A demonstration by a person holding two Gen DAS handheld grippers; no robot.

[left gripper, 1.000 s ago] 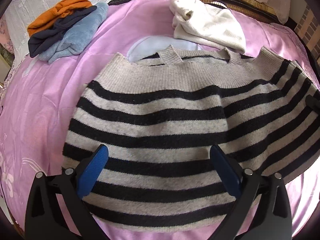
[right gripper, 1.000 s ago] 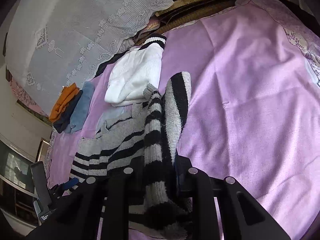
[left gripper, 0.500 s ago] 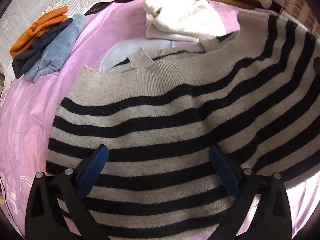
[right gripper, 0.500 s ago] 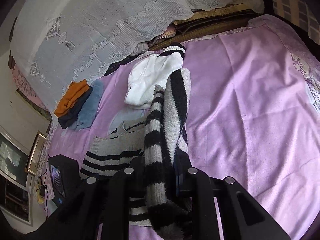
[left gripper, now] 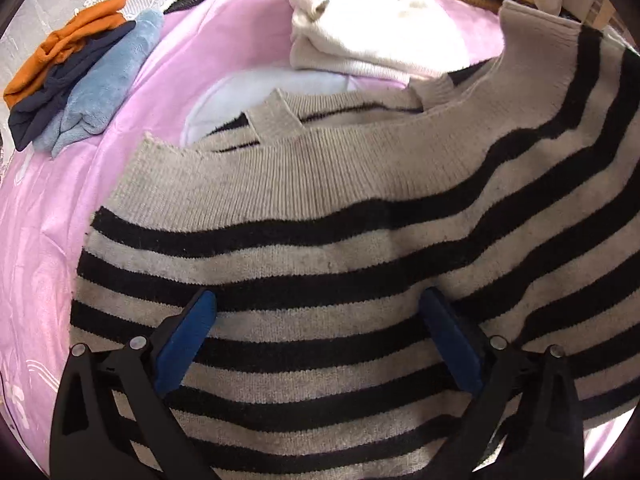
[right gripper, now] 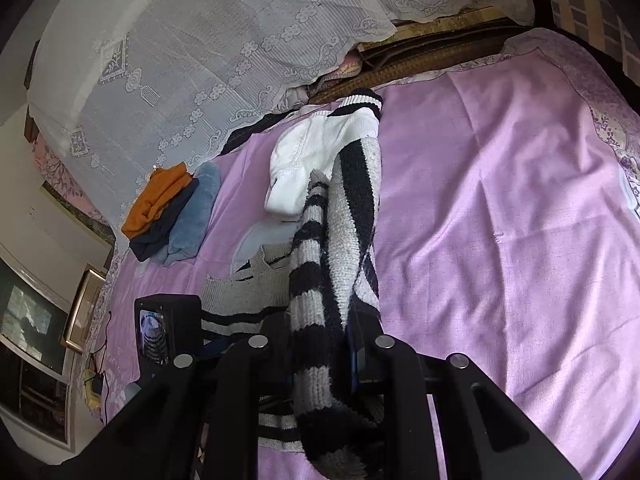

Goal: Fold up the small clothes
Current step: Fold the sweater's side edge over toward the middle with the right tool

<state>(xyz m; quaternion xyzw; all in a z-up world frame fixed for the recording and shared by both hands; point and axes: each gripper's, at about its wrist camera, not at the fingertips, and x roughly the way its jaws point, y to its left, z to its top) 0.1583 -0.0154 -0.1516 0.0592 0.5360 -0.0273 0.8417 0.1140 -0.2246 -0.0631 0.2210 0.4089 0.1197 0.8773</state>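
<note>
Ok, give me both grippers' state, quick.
Left gripper: open, fingers spread over the striped sweater, gripping nothing.
Right gripper: closed on a bunched part of the striped sweater.

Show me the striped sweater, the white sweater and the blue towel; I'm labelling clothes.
striped sweater (left gripper: 320,208): left wrist view, grey chest band.
white sweater (left gripper: 372,36): left wrist view, top folded layer.
blue towel (left gripper: 100,92): left wrist view, middle of its fleece.

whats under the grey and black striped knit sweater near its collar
A pale blue-white garment pokes out from under the grey and black striped knit sweater on the pink bedsheet; the rest of it is covered.
</note>
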